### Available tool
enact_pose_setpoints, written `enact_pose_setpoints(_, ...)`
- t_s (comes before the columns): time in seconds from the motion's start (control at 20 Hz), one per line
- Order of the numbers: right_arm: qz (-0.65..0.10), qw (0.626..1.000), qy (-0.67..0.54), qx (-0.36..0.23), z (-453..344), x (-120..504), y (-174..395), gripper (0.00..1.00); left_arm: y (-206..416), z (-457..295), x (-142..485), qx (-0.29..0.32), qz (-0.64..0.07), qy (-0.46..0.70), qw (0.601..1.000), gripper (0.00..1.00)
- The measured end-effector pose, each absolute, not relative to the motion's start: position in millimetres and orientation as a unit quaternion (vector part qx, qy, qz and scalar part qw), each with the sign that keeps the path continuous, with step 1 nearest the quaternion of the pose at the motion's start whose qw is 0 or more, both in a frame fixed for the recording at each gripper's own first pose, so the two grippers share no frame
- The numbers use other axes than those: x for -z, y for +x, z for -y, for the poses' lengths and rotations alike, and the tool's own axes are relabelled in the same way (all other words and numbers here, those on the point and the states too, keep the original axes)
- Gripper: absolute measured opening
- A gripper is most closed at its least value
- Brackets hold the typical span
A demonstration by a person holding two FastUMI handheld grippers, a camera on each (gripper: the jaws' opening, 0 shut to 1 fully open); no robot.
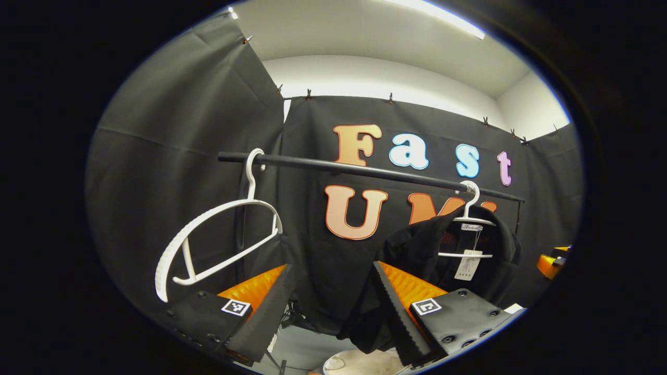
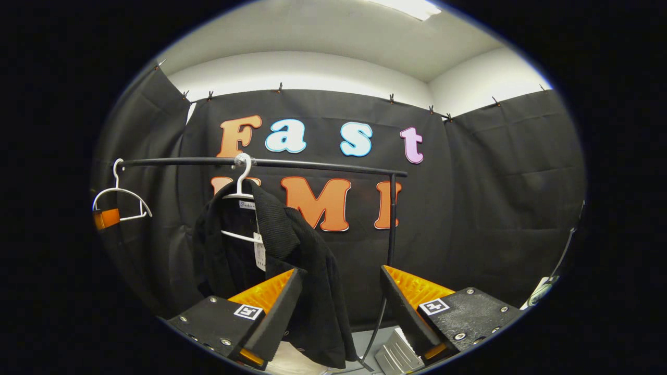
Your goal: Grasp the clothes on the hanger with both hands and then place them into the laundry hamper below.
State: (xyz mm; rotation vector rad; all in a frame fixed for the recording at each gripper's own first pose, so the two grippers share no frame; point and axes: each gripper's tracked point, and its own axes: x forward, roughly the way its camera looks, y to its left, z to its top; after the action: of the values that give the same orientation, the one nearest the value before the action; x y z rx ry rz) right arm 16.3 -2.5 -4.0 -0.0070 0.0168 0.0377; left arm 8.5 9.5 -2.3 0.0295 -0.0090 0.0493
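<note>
A black jacket (image 1: 417, 250) (image 2: 307, 271) hangs on a white hanger (image 1: 469, 219) (image 2: 241, 192) from a black rail (image 1: 365, 172) (image 2: 260, 162). A paper tag dangles inside its collar. My left gripper (image 1: 331, 307) is open, low in the left gripper view, just left of the jacket, with nothing between its fingers. My right gripper (image 2: 341, 304) is open too; its left finger (image 2: 271, 307) stands before the jacket's lower right side. A pale hamper rim (image 1: 359, 362) peeks out beneath the jacket. An orange part of the other gripper (image 2: 106, 217) shows far left.
An empty white hanger (image 1: 219, 234) (image 2: 121, 195) hangs at the rail's left end, close to my left gripper. The rail's upright post (image 2: 391, 224) stands right of the jacket. A grey ribbed object (image 2: 396, 357) lies on the floor near the post.
</note>
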Motion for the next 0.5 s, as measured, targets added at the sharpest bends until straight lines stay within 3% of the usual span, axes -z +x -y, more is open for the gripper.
enact_pose_setpoints(0.4,-0.029,0.999,0.0,-0.04,-24,25,21,0.94,9,-19,11,-0.033,-0.007,0.02,0.999,0.96)
enact_pose_setpoints(0.5,-0.034,0.998,0.004,-0.048,-33,33,22,0.94,8,-22,12,-0.035,-0.006,0.021,0.999,0.93)
